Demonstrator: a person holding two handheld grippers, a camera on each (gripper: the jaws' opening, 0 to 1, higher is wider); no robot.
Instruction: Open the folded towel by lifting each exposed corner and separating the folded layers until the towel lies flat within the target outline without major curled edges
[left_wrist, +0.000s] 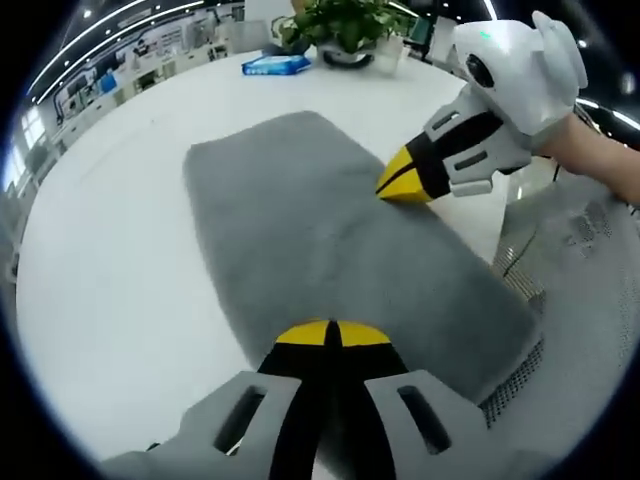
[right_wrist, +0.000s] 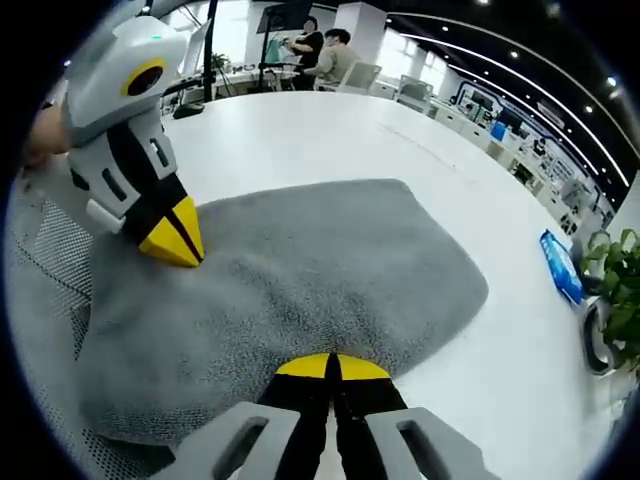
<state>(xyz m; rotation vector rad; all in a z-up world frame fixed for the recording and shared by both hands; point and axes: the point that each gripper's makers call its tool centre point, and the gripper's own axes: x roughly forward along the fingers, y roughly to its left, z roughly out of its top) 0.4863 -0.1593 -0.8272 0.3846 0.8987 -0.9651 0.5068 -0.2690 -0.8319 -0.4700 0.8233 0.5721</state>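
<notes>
Fuzzy matt grey cloth towel (left_wrist: 330, 250) on a smooth, faintly glossy white table (left_wrist: 120, 260); grey mesh mat (left_wrist: 590, 300).

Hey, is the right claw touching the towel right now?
Touching. The left gripper view shows the right claw's yellow tip pressed onto the towel's edge, no gap visible.

Open-plan office with ceiling light strips (right_wrist: 520, 60), desk rows (left_wrist: 150, 60) and seated people (right_wrist: 335, 50)

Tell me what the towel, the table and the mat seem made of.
Towel: gray plush fabric, probably microfiber; fuzzy, matte nap. Table: smooth, hard white top, likely laminate; faint sheen. Mat under the towel's edge: gray woven mesh, open weave visible.
</notes>
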